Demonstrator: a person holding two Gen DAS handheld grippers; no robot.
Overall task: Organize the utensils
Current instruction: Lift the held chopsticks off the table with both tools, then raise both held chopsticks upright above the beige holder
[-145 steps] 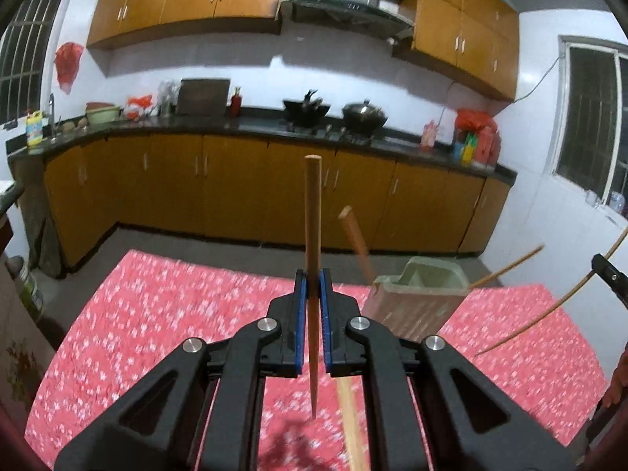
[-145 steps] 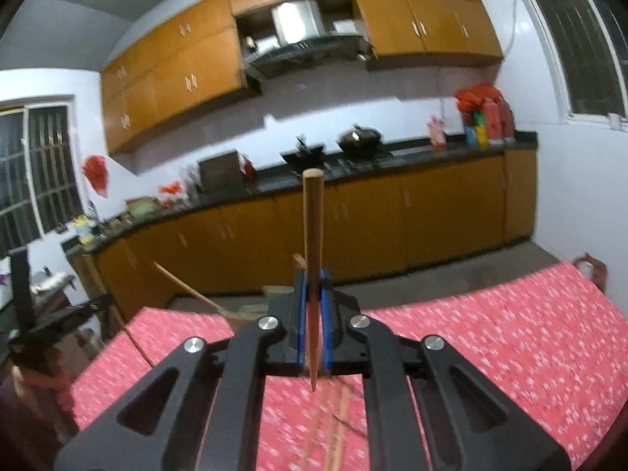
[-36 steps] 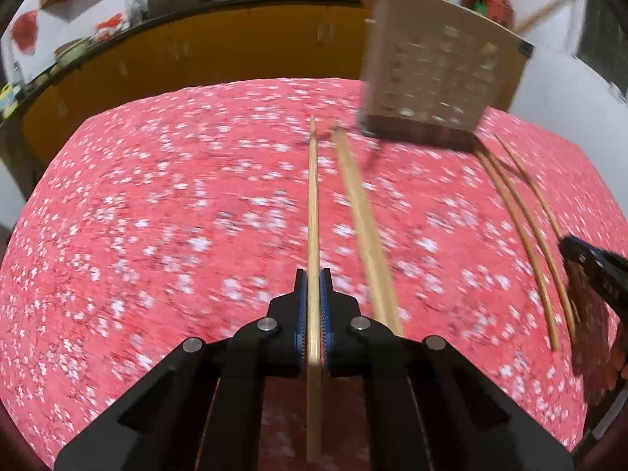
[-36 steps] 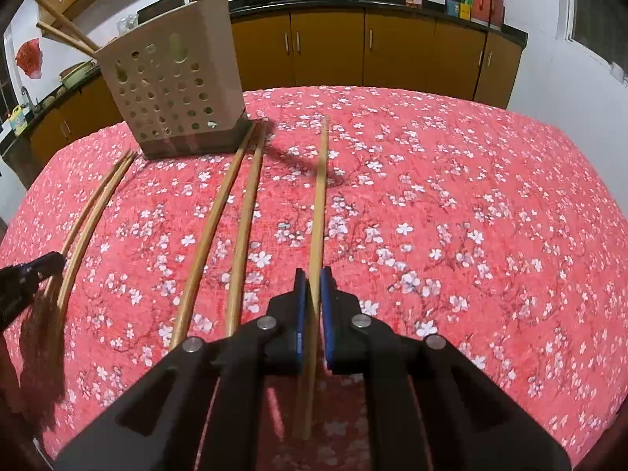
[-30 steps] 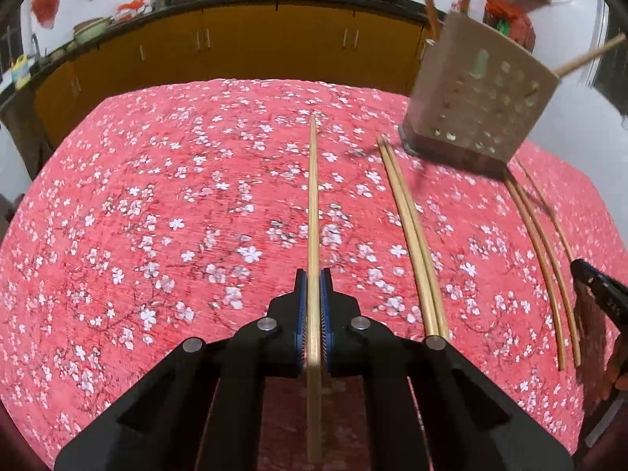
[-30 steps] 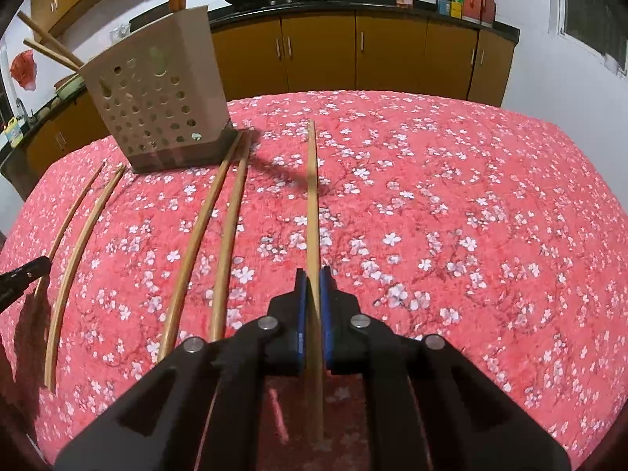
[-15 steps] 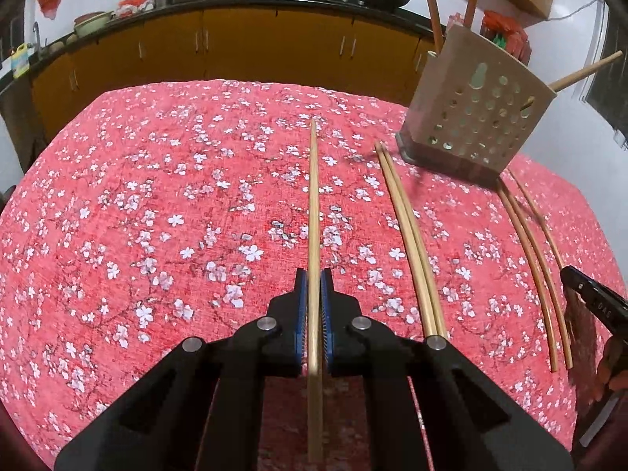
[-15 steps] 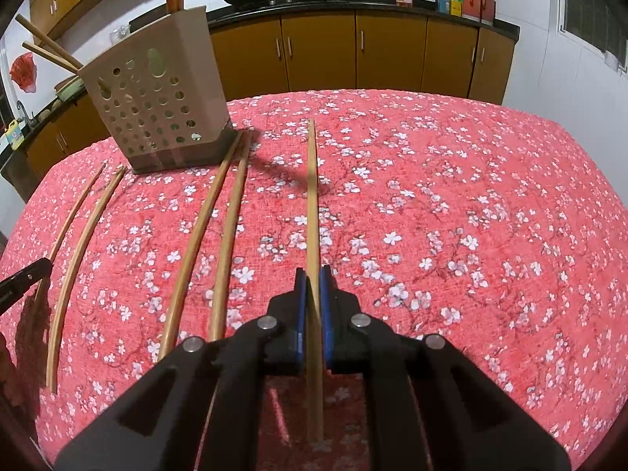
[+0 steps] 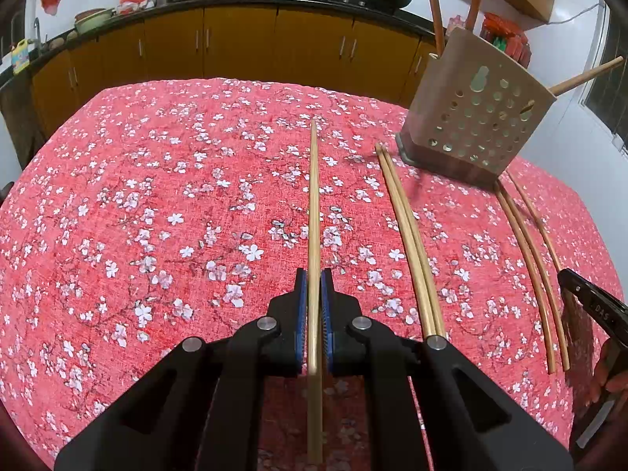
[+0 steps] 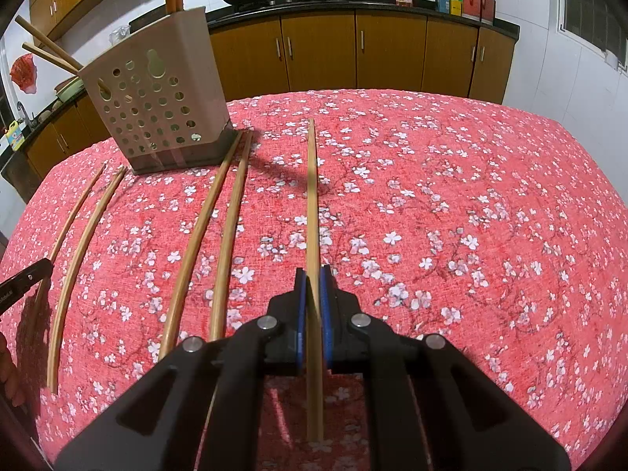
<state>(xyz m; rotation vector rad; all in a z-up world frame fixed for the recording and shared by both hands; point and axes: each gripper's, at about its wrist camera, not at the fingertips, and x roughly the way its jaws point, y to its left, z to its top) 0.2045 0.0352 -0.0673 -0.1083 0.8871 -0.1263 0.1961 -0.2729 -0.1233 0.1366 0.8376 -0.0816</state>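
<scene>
Left gripper (image 9: 313, 306) and right gripper (image 10: 313, 306) each pinch one chopstick, L chopstick (image 9: 313, 204) and R chopstick (image 10: 312, 196), low over the tablecloth (image 9: 157, 196). The holder (image 10: 157, 94) stands at the far edge w/ sticks inside. Risk: thin stick pivots between the pads and misses the holder opening.

Chopstick pairs (image 10: 204, 231) lie on the tablecloth (image 10: 451, 204) before the holder (image 10: 157, 94).

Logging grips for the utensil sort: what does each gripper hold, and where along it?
Each holds one wooden chopstick: left gripper, chopstick; right gripper, chopstick. Both are gripped nearer the near end.
</scene>
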